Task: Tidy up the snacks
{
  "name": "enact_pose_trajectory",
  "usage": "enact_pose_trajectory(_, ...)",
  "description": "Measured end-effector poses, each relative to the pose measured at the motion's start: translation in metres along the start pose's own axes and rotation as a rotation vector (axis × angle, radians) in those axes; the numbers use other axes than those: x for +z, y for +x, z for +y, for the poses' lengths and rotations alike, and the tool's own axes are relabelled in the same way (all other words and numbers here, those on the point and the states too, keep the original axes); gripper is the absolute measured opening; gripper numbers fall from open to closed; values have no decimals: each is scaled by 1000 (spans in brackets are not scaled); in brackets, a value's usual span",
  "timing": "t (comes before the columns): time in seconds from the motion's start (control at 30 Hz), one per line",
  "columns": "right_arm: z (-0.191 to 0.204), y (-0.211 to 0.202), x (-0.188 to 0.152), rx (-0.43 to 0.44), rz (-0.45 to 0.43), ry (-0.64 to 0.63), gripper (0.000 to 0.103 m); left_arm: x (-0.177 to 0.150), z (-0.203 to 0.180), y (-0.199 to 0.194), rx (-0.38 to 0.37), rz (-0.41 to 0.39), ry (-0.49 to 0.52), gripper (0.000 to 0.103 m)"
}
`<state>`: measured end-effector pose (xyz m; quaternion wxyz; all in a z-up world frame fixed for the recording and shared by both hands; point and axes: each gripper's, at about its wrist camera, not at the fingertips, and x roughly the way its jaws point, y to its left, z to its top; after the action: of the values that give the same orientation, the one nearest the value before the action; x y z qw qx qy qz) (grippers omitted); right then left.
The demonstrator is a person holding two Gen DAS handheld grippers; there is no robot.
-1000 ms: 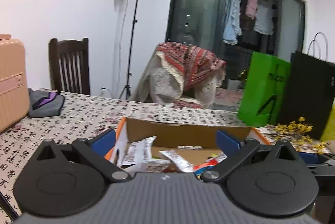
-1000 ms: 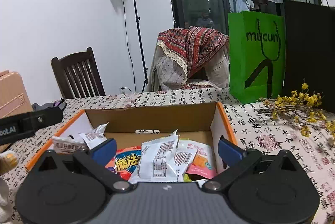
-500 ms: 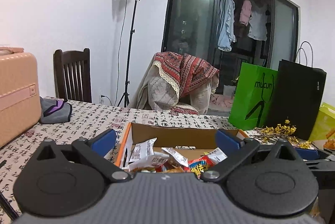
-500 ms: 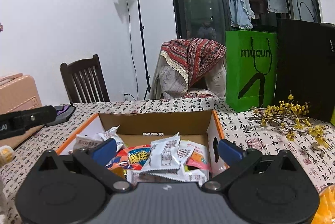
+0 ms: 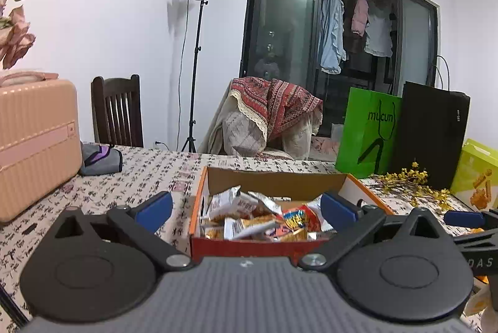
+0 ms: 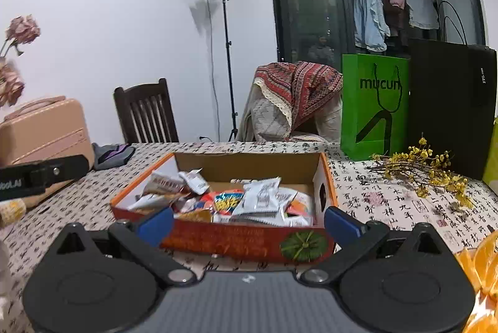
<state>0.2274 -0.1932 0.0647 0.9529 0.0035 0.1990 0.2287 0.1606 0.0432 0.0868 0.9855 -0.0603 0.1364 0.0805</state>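
I hold a two-finger gripper in each hand, both facing a shallow cardboard box with orange-red outer walls (image 6: 236, 236) that sits on a table covered in a white cloth printed with black calligraphy (image 6: 389, 202). The box is open at the top, and its far wall stands up as a plain brown backstop, which I judge keeps the contents from sliding out the back. Inside lies a loose heap of small foil snack packets in white, silver, orange and red (image 6: 246, 199), overlapping at odd angles; the sorting looks far from tidy yet.

My left gripper (image 5: 246, 205) has its blue-padded fingers spread wide and holds nothing. In its view the box sits straight ahead, its near wall just beyond the fingers, and the packets show in the gap between them.

My right gripper (image 6: 247, 222) is likewise spread wide and empty. The near wall of the box fills the gap between its fingers, with a green pumpkin sticker (image 6: 303, 242) toward the right end, and the heap lies beyond and slightly above that wall.

Around the box: a peach hard-shell suitcase (image 5: 34, 143) to the left, a bright green paper shopping bag (image 6: 373, 105) and a sprig of small yellow flowers (image 6: 426, 168) to the right
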Motion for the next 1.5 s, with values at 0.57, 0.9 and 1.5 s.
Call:
enact_pose_trajectory(0.57, 2, -22, -57, 32, 62, -5, 103, -56, 19, -28, -15, 100, 13, 103)
enact_pose_trajectory(0.9, 2, -29, -78, 29, 121, 26, 103, -80, 26, -44, -2, 160, -7, 103)
enact_pose_trajectory(1.5, 6, -49, -76, -3, 88, 38, 103, -86, 14, -57, -17, 172, 6, 103)
